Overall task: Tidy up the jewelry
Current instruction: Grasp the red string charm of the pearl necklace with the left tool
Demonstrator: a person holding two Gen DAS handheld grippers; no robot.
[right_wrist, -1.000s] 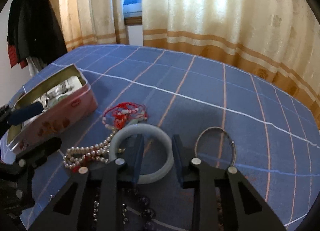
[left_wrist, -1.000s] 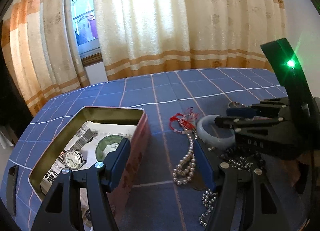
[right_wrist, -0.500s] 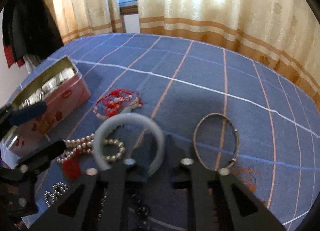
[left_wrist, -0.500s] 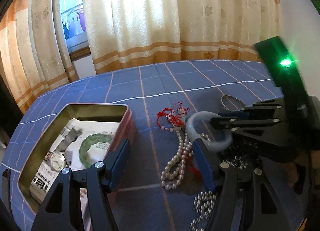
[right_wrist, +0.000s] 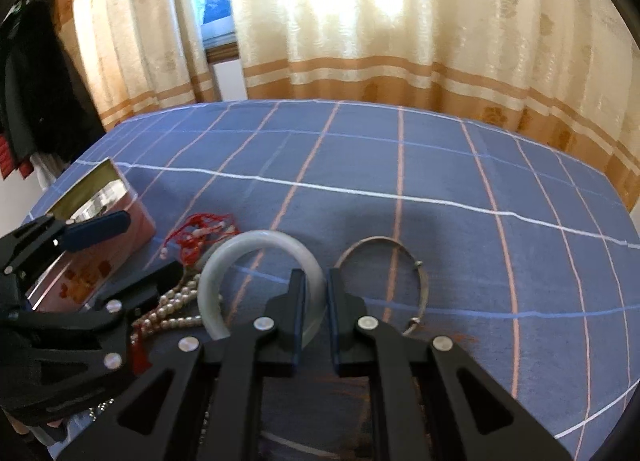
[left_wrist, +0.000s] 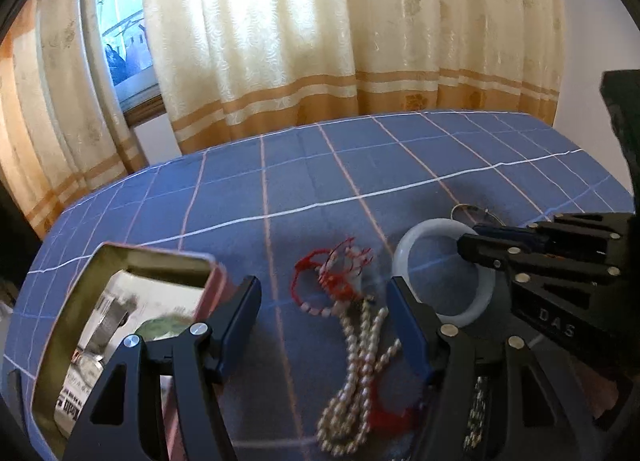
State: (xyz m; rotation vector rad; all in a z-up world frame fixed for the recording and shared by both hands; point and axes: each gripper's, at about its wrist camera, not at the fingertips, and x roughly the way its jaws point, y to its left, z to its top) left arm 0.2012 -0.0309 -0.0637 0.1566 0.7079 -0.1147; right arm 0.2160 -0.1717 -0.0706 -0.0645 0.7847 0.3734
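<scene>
Right wrist view: my right gripper (right_wrist: 316,301) is pinching one pale bangle (right_wrist: 260,281), lifting it just right of the tin (right_wrist: 100,221); my left gripper (left_wrist: 320,325) is hanging spread and empty. Smooth stone risks slipping out. Beside the tin are lying one metal hoop (right_wrist: 384,281), one pearl strand (left_wrist: 360,373), one red cord (left_wrist: 328,273).

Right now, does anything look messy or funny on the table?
Yes. The pearl string and red cord bracelet lie in one tangled heap beside the tin, not in it. The pale bangle is tipped up off the cloth, pinched by the right gripper. Nothing looks broken.
</scene>
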